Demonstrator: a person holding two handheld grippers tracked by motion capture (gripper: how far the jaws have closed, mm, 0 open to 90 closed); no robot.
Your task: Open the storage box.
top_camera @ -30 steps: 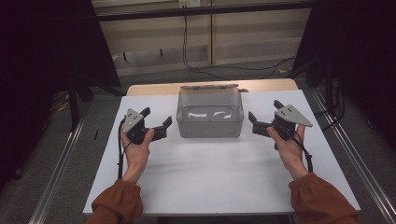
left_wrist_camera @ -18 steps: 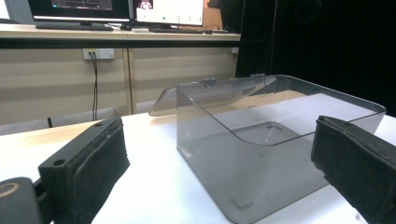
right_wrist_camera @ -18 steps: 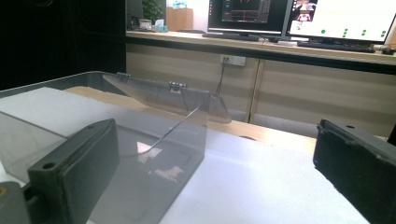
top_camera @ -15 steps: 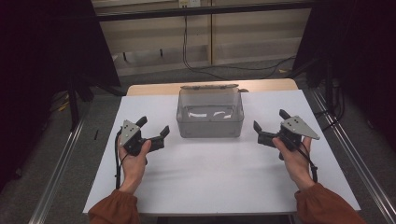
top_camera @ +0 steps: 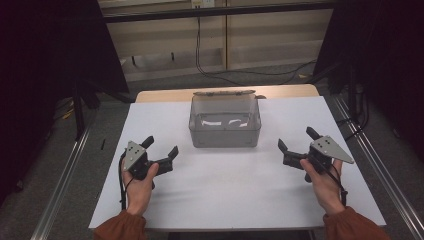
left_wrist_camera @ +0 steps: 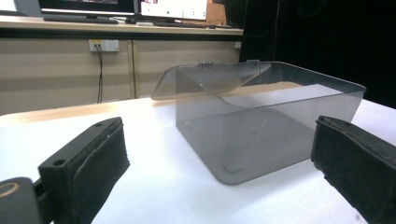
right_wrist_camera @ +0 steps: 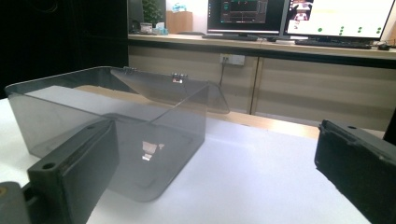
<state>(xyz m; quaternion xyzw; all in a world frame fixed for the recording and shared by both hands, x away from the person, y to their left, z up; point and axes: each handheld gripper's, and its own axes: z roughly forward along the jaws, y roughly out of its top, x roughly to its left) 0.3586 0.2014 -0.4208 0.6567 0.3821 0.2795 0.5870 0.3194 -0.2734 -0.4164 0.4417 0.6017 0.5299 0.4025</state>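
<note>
A clear grey plastic box (top_camera: 225, 123) stands at the middle back of the white table (top_camera: 225, 190), its hinged lid (top_camera: 225, 93) tipped open to the rear. Nothing clear shows inside it apart from pale reflections. My left gripper (top_camera: 161, 146) hovers open to the front left of the box, held in a hand with an orange sleeve. My right gripper (top_camera: 296, 138) is open to the front right, mirrored. In the left gripper view the box (left_wrist_camera: 266, 126) sits ahead between the spread jaws of the left gripper (left_wrist_camera: 219, 172). In the right gripper view the box (right_wrist_camera: 107, 116) lies ahead to the left of the right gripper (right_wrist_camera: 215, 177).
Metal rails (top_camera: 65, 175) run along both sides of the table. A wooden strip (top_camera: 165, 95) borders its far edge. Beyond stand beige cabinets with a cable (top_camera: 200, 50) hanging down, and monitors (right_wrist_camera: 336, 18) on a counter. Wide bare tabletop lies in front of the box.
Both hands have drawn back from beside the box toward the near edge. The jaws stay open and hold nothing. The box has not moved.
</note>
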